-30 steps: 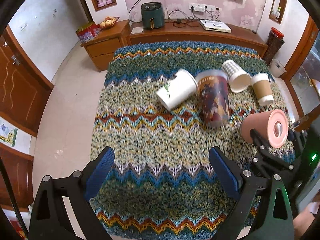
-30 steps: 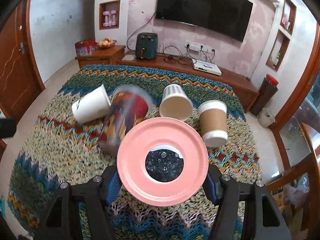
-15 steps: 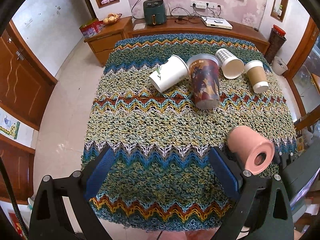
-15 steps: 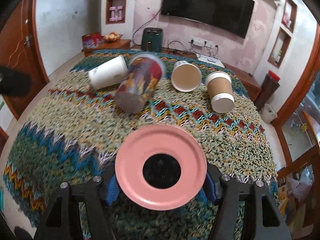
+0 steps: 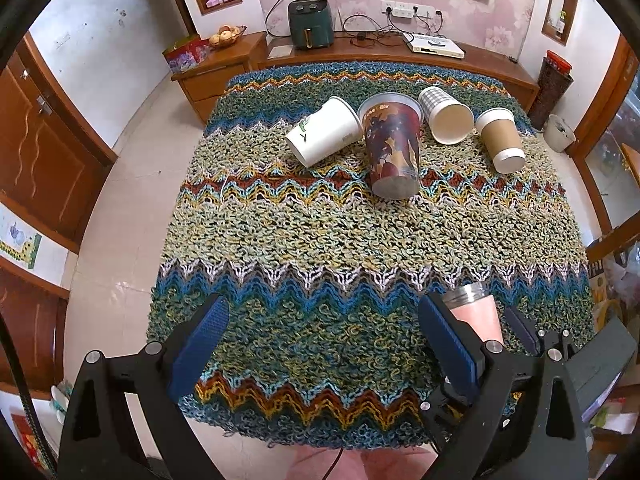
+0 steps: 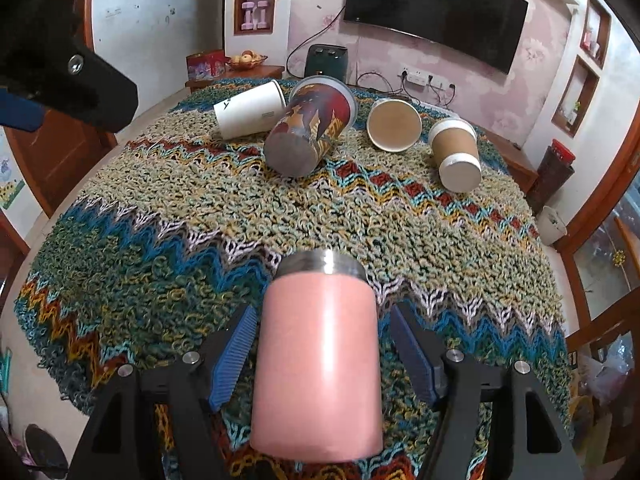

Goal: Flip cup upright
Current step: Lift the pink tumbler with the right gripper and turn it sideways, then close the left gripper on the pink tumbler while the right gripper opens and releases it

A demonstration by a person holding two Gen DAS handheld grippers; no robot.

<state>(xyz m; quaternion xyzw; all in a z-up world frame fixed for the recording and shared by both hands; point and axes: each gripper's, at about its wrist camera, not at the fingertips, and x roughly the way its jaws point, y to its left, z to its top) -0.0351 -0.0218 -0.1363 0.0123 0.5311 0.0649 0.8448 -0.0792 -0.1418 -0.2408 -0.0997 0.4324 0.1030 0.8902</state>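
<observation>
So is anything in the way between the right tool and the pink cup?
Nothing visible is. The pink cup stands right between the right tool's two fingers, and the other four cups lie farther off on the blanket.

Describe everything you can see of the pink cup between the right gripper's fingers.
The pink cup is a smooth, slightly glossy tumbler with a steel-looking rim band at its top. It stands upright on the knitted cloth near its front edge, between the blue pads of the right hand-held gripper. A gap shows at each pad. Its opening is not visible.
</observation>
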